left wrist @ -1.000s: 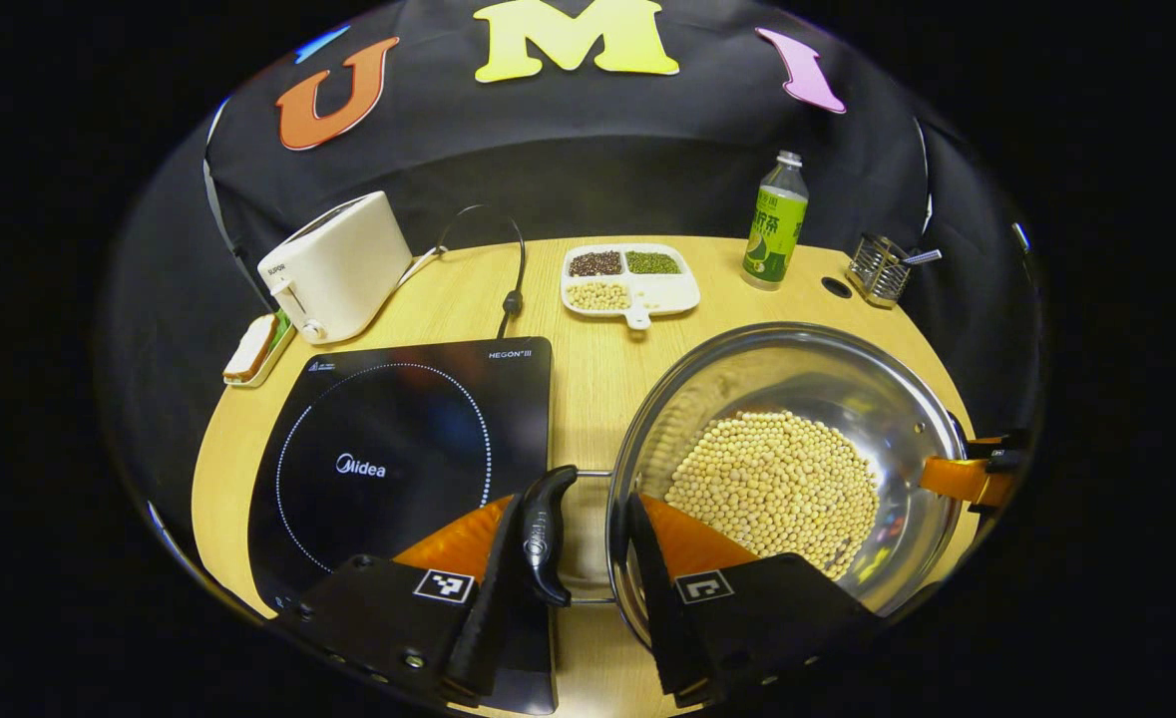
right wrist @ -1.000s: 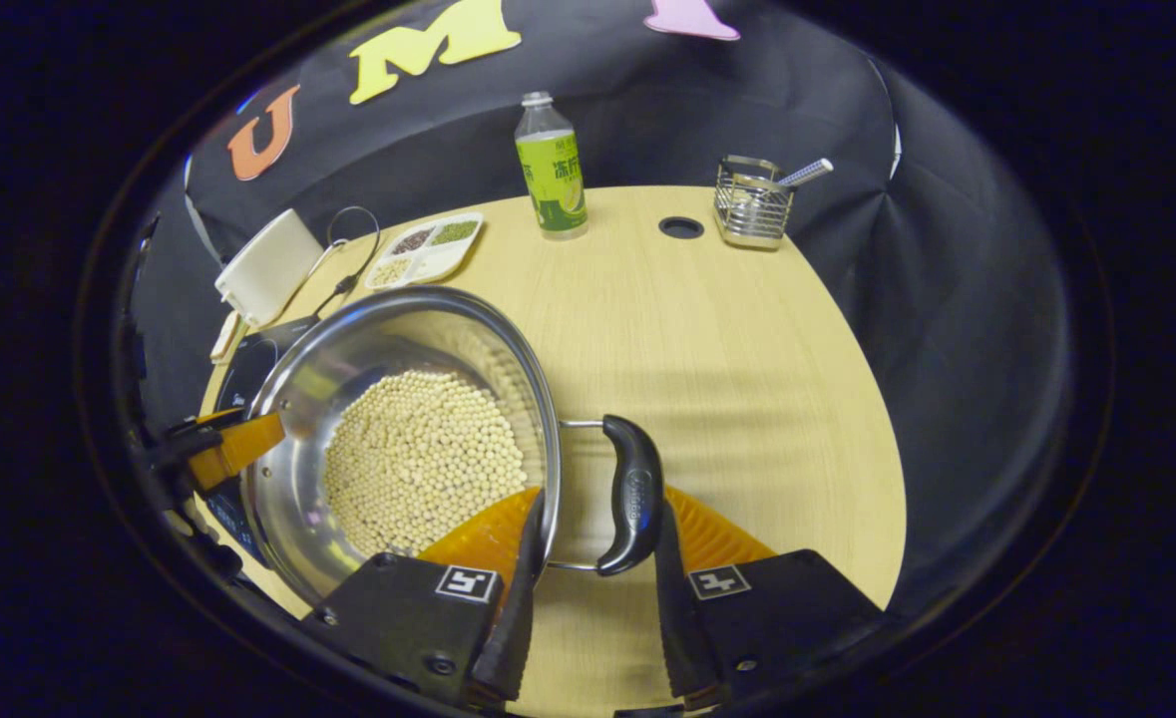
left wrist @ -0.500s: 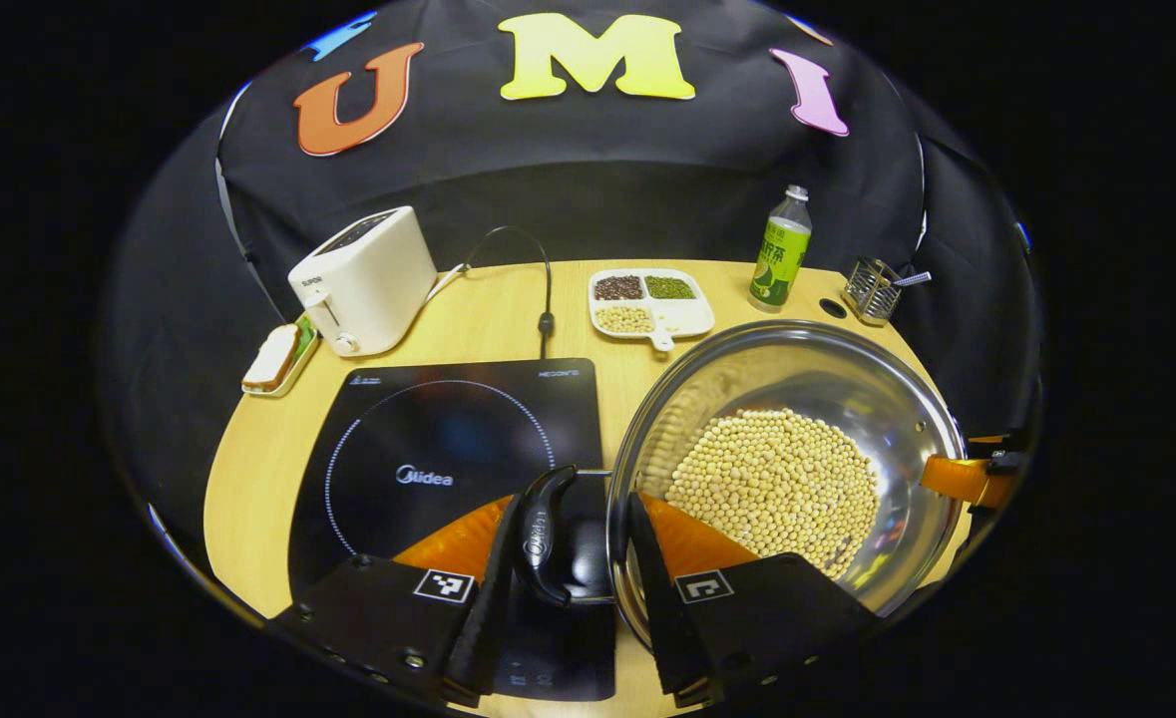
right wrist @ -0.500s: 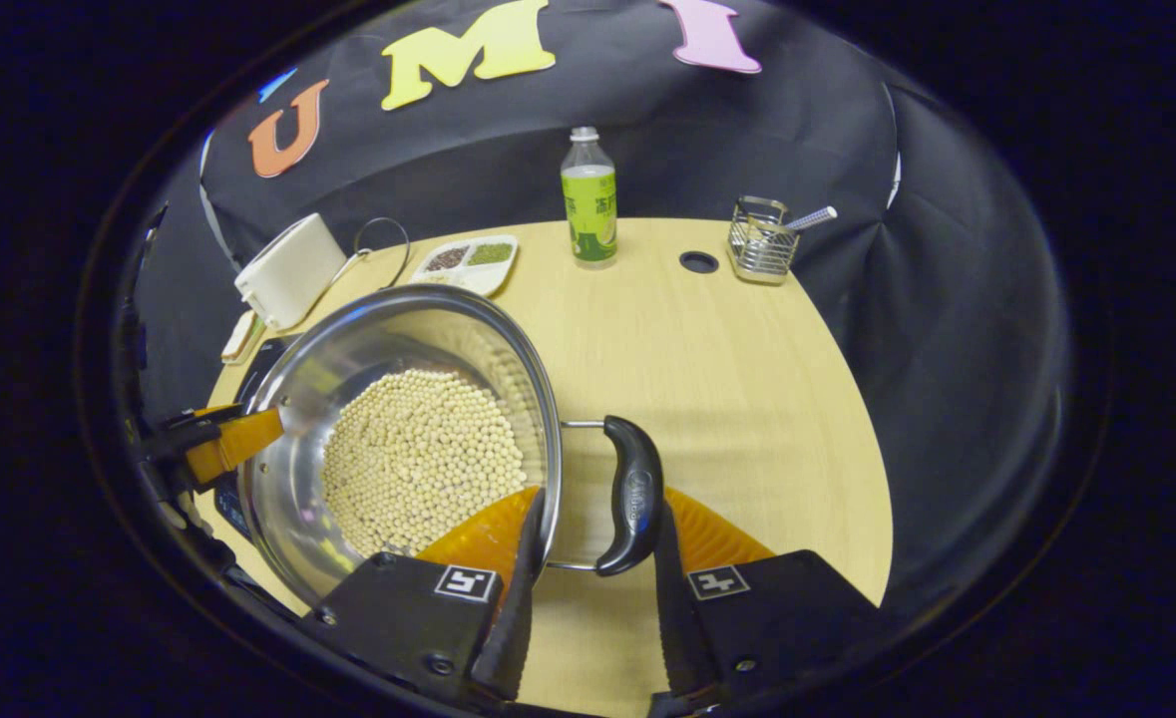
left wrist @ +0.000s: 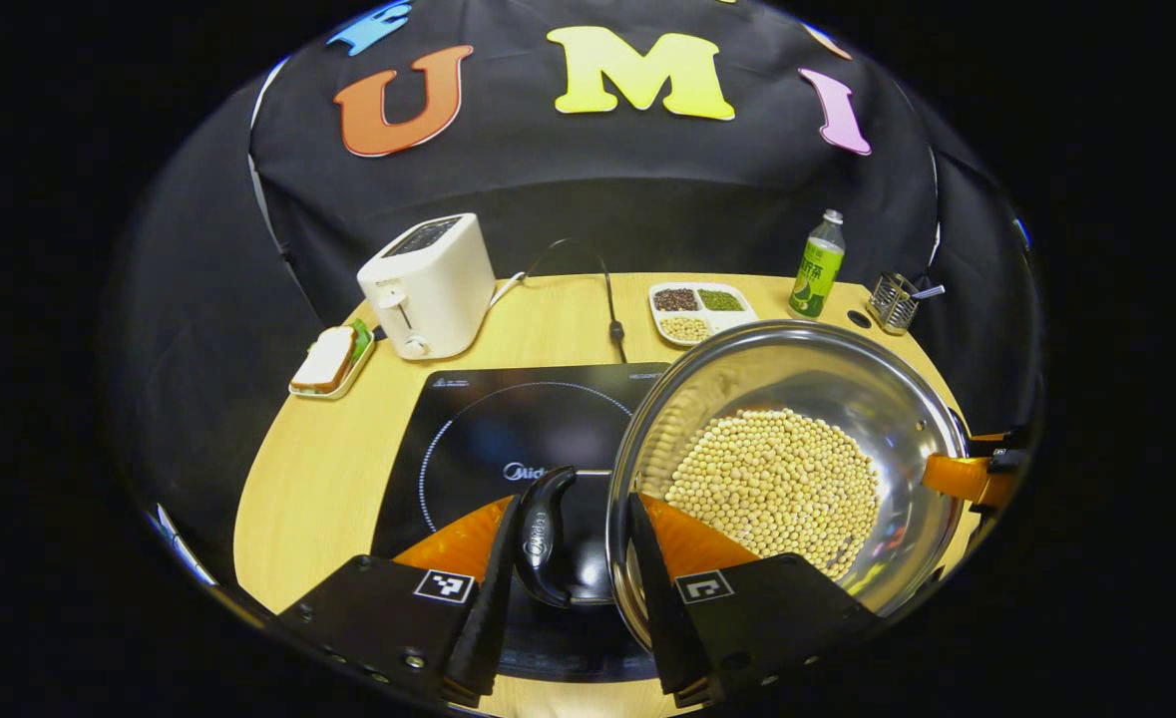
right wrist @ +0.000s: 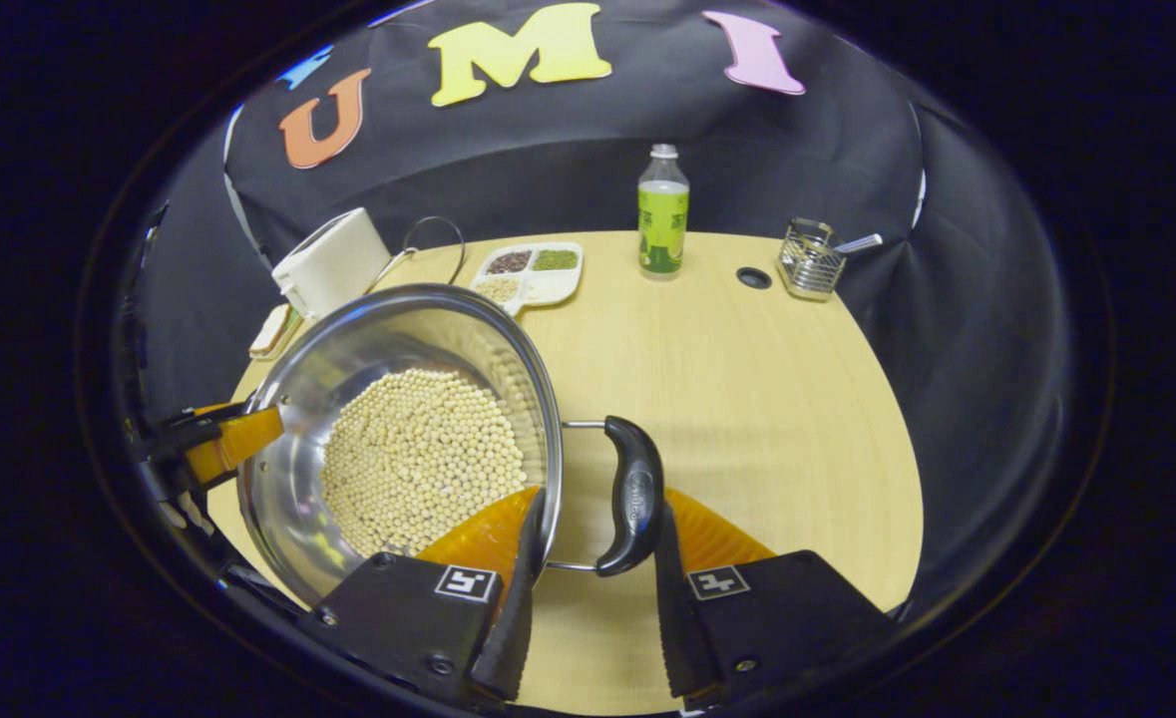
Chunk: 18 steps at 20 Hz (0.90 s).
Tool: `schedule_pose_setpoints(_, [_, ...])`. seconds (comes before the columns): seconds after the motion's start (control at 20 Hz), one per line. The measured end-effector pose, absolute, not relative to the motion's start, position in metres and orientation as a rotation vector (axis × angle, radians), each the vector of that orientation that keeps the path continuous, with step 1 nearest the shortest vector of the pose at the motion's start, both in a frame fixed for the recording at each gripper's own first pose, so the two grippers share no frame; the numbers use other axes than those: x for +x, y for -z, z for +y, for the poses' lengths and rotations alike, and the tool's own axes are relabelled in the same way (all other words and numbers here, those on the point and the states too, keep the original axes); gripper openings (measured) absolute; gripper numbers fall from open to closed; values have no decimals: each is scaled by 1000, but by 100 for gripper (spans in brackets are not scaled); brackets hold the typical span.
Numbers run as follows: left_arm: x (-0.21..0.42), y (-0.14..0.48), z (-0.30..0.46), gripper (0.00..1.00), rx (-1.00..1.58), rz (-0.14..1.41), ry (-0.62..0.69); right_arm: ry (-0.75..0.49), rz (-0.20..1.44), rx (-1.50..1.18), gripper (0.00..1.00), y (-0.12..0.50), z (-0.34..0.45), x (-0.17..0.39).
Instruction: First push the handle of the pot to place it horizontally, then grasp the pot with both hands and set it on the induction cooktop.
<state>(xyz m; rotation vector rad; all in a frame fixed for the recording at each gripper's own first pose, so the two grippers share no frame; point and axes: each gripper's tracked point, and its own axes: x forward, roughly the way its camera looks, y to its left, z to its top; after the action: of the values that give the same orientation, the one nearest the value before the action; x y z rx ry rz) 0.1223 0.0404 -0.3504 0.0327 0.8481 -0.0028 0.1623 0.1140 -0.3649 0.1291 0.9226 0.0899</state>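
Note:
A steel pot (left wrist: 847, 384) holding soybeans (left wrist: 777, 484) hangs in the air between my two grippers. My left gripper (left wrist: 568, 588) is shut on the pot's black left handle (left wrist: 543, 529), one finger outside the handle and the other inside the rim. Below that handle lies the black induction cooktop (left wrist: 488, 429), and the pot overlaps its right part. In the right gripper view my right gripper (right wrist: 592, 588) is shut the same way on the black right handle (right wrist: 632, 504). The pot (right wrist: 398, 329) reaches left to the far left gripper (right wrist: 218, 449).
Along the back of the wooden table (right wrist: 747, 399) stand a white toaster (left wrist: 431, 284), a sandwich on a small plate (left wrist: 330, 359), a divided dish of beans (left wrist: 699, 311), a green bottle (left wrist: 819, 267) and a wire holder (left wrist: 895, 302). A black cable (left wrist: 607, 294) runs behind the cooktop.
Both grippers have carried the pot to the left. The cooktop has slid under the left handle and partly beneath the pot. The grips are unchanged.

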Motion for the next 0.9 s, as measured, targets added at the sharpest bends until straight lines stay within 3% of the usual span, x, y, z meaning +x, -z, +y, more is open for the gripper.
schedule_pose_setpoints(0.9, [129, 366, 162, 58, 19, 884, -44, -140, 959, 96, 54, 366, 241, 185])
